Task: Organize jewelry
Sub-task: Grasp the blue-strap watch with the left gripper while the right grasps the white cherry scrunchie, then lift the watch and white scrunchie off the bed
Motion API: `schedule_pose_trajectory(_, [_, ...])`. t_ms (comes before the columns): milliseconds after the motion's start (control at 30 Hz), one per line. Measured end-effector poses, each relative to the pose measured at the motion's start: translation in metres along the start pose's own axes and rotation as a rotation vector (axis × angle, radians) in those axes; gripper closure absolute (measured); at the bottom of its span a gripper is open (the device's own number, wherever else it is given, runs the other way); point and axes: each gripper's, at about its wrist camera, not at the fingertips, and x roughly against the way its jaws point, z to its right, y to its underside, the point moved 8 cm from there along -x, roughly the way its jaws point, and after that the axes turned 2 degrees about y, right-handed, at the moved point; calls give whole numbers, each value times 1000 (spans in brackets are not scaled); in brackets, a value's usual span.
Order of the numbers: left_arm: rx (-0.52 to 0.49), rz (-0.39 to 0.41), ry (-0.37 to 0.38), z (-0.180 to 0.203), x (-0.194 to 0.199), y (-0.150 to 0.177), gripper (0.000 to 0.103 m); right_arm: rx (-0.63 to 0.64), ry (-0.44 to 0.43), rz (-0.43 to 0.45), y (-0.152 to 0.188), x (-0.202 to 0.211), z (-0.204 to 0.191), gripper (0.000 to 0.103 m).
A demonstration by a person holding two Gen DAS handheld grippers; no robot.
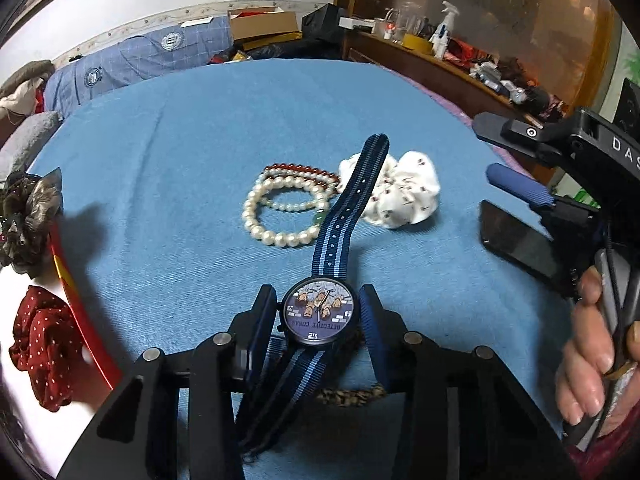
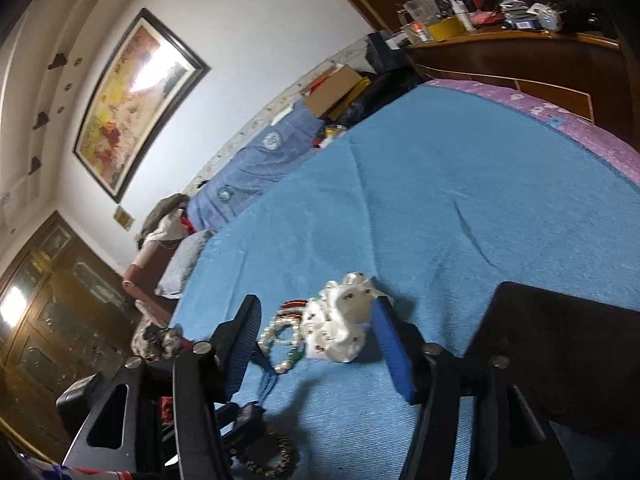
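Now | left tongs (image 1: 318,316) grasping 1 watch (image 1: 318,314) | right tongs (image 2: 316,344) released | 2 pearl bracelets (image 1: 280,216)

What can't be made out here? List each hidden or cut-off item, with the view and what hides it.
- Brown beaded bracelet: left wrist view, mostly behind the left gripper and watch.
- Watch's lower strap: same view, runs under the gripper body.
- Red-bead bracelet: right wrist view, blurred, partly behind the white scrunchie.
- Right gripper: open, holding nothing.

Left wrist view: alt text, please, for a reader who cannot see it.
The left gripper clamps a blue-strapped cartoon watch above a blue cloth. Beyond lie pearl bracelets, a red bead bracelet and a white scrunchie.
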Motion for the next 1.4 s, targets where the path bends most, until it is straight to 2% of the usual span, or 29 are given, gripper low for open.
schedule_pose_trajectory(100, [11, -27, 9, -1, -9, 3, 62, 5, 37, -36, 4, -10, 5, 39])
schedule_pose_trajectory(233, [26, -19, 17, -3, -10, 4, 62, 33, 65, -85, 9, -24, 3, 39])
schedule_pose_trajectory(433, [92, 100, 5, -23, 15, -7, 62, 74, 147, -145, 5, -52, 3, 38])
schedule_pose_trajectory(500, [108, 148, -27, -32, 25, -12, 62, 54, 167, -180, 2, -63, 8, 38])
schedule_pose_trajectory(633, [132, 186, -59, -43, 34, -18, 62, 121, 204, -255, 11, -89, 4, 38])
schedule_pose_trajectory(667, [134, 191, -62, -44, 35, -18, 62, 156, 211, -274, 16, -95, 2, 44])
schedule_pose_trajectory(733, [136, 197, -59, -44, 36, -20, 62, 263, 263, -255, 19, -97, -4, 86])
schedule_pose_trajectory(767, [135, 202, -57, -43, 37, -21, 62, 280, 259, -256, 21, -95, -4, 91])
schedule_pose_trajectory(867, [134, 245, -63, -45, 48, -23, 62, 258, 208, -187, 9, -78, -5, 91])
schedule_pose_trajectory(967, [127, 305, -73, -45, 62, -28, 62, 269, 161, -46, -10, -48, -17, 91])
schedule_pose_trajectory(1067, [115, 337, -99, -44, 68, -30, 62, 279, 107, 28, -17, -31, -30, 91])
schedule_pose_trajectory(1233, [117, 338, -107, -46, 69, -32, 62, 325, 50, 45, -11, -22, -50, 91])
schedule_pose_trajectory(1400, [133, 434, -97, -48, 92, -36, 63, 326, 22, 53, -7, -22, -58, 91])
